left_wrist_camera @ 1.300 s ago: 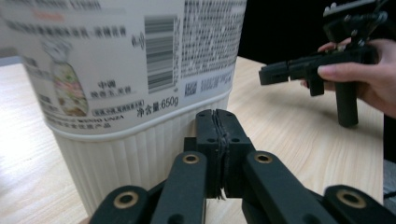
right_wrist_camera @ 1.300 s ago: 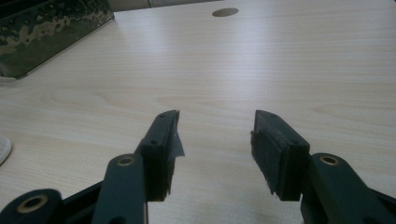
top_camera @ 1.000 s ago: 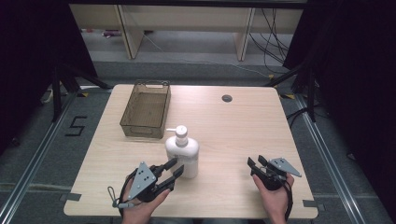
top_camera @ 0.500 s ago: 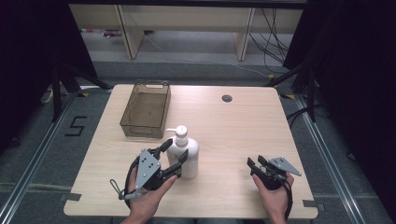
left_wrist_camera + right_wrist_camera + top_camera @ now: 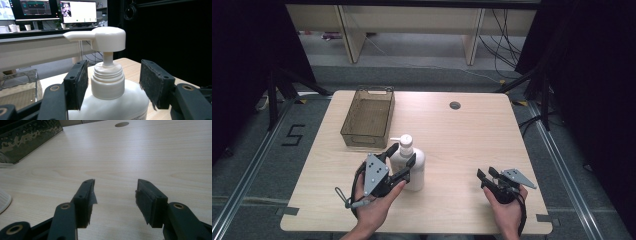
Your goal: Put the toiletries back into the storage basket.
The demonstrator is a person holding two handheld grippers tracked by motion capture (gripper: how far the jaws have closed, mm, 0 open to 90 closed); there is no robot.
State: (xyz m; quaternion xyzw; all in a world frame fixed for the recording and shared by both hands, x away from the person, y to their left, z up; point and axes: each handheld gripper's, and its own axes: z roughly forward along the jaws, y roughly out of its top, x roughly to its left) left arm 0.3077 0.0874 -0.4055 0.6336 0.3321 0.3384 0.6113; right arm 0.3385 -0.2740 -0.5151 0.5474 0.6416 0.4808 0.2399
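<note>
High view: left gripper w/ jaws wide apart, having just been opening, straddles neck of white pump bottle, pads not touching it. Bottle stands upright on table, just in front of basket. Right gripper open, holding nothing.

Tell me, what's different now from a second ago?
The left gripper has lifted and moved forward, its jaws just opening; they now straddle the neck of the white pump bottle without pressing it. The bottle, the right gripper and the clear basket stayed put.
</note>
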